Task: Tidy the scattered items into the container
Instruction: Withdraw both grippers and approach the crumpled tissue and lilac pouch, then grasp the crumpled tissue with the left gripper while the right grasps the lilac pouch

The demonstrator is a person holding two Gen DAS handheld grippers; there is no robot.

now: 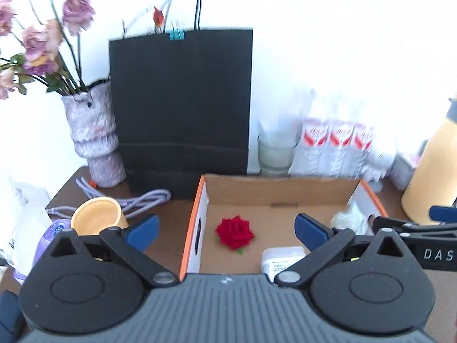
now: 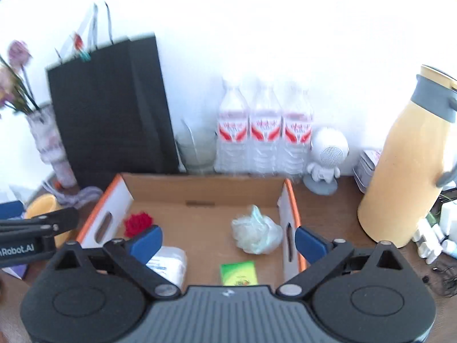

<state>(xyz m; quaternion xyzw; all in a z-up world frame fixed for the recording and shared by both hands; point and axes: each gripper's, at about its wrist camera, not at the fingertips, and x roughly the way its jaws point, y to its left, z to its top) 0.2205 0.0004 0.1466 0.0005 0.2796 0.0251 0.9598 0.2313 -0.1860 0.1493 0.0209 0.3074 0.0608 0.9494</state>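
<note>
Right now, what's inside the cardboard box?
Inside the box: red rose, crumpled bag, white packet, green packet. Its near edge is covered by the grippers.

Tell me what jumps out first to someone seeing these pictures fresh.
The open cardboard box at centre, holding a red rose, a crumpled bag, a white packet and a green sachet. Behind it stand a tall black bag and three water bottles. Both grippers hang open over the box, holding nothing.
</note>
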